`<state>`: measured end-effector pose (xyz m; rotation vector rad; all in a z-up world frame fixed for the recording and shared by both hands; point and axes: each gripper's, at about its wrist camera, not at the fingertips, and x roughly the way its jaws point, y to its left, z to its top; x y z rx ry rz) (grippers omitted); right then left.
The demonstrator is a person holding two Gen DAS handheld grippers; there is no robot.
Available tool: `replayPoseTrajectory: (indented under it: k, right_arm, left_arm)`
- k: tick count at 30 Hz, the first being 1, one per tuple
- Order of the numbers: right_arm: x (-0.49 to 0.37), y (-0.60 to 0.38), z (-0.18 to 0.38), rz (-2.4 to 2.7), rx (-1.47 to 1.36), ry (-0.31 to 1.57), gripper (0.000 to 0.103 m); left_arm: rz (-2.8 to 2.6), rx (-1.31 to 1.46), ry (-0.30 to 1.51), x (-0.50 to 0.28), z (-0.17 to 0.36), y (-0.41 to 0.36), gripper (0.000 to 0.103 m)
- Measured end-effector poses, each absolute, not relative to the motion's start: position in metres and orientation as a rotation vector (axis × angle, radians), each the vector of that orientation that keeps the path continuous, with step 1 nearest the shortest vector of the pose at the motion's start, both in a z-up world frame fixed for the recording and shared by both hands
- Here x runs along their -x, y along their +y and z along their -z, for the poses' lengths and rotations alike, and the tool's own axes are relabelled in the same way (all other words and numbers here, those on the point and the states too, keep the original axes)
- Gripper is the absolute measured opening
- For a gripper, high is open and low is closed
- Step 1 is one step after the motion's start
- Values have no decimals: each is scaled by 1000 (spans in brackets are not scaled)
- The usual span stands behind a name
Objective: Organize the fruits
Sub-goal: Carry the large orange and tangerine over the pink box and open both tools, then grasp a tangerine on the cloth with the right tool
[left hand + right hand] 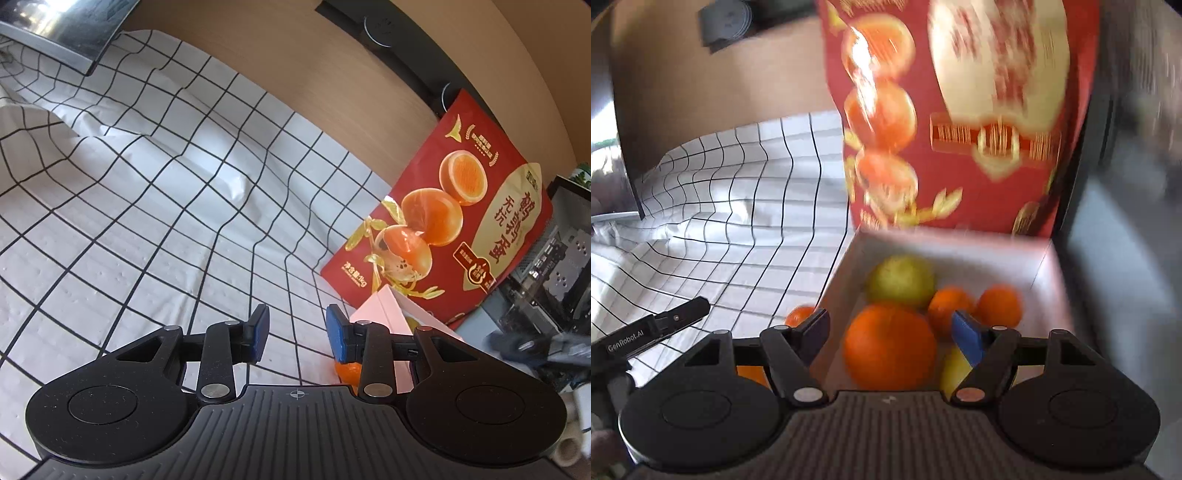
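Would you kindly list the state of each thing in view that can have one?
left gripper: jaws open, empty, above the checked cloth.
right gripper: jaws open, hovering over the box, gripping nothing.
white box: open, holding fruit.
large orange: loose in the box.
small orange: outside the box, on the cloth.
red bag: upright behind the box.

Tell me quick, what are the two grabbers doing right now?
Left gripper: open, holding nothing, above the checked cloth.
Right gripper: open, holding nothing, over the big orange in the box.
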<state>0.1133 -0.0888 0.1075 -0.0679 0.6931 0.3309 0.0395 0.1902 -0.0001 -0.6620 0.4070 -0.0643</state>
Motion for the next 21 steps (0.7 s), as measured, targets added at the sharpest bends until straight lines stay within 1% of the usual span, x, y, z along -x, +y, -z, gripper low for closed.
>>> replayPoseTrajectory:
  k: [2,3,4,7,8,9,10,11,12,16,19,21]
  right_arm:
    - [-101,-92,-122,-377,43,632,77]
    - [-93,-94,-128,-401,30,605,82]
    - [-84,-94,-133,-422,27,574,85]
    - [-58,-87,-130,-493,71,559,85]
    - [-52,-83,-124,-523,77,571,84]
    - [-47,-80,-118,-560,77,589,78]
    - [-43,-73,-111,-608,85,617,65]
    - [-41,-64,-106,-644,98,644,59]
    - [-42,-54,-101,-677,112,676,55]
    - [-61,-12,-86,-680,142,767,56]
    - [-81,15,-71,-629,184,798,56]
    - [-89,28,-58,-585,233,792,59]
  left_arm:
    - [65,664,406,-40,0,191,38]
    - [66,662,407,-40,0,191,38]
    - [67,658,407,-39,0,190,38]
    - [59,644,397,-38,-2,189,38]
    - [52,640,390,-37,-3,189,38]
    - [39,636,379,-35,-4,190,38]
    - [26,632,370,-34,-5,191,38]
    - [5,627,357,-31,-7,193,38]
    - [-18,625,344,-29,-8,195,38]
    - [-92,640,295,-21,-11,206,38]
    - [-108,661,278,-19,-12,212,38]
    - [-105,659,275,-18,-12,212,38]
